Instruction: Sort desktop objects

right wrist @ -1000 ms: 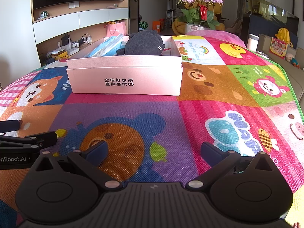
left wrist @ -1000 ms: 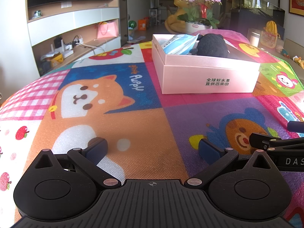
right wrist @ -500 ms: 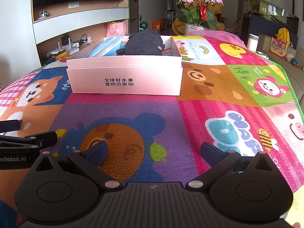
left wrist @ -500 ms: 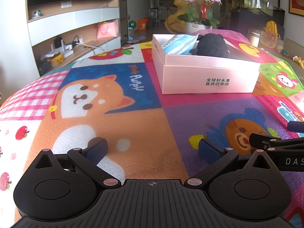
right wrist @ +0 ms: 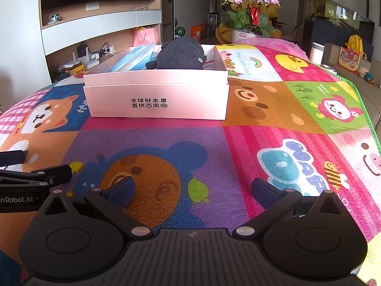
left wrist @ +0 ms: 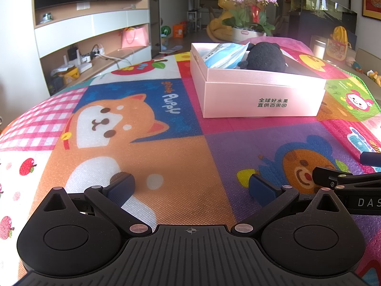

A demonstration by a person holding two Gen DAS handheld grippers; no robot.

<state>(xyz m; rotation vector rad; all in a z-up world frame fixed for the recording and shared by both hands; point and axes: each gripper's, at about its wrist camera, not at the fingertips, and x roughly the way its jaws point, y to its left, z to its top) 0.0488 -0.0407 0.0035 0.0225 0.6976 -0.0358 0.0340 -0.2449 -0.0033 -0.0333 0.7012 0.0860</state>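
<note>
A pale pink open box (left wrist: 262,100) (right wrist: 157,102) stands on the cartoon play mat, well ahead of both grippers. Inside it lie a black plush toy (left wrist: 265,57) (right wrist: 181,53) and a blue-and-white plastic packet (left wrist: 223,52) (right wrist: 135,59). My left gripper (left wrist: 190,186) rests low over the orange patch of the mat, open and holding nothing. Over the bear picture my right gripper (right wrist: 193,189) is open too, with nothing between its fingers. Each gripper shows at the edge of the other's view, the right one (left wrist: 345,181) and the left one (right wrist: 35,178).
The play mat (left wrist: 142,128) (right wrist: 297,124) covers the whole surface and drops off at the left and right edges. Beyond it are a TV wall with shelves (left wrist: 90,28), a pot of purple orchids (right wrist: 250,14) and a dark cabinet (right wrist: 340,28).
</note>
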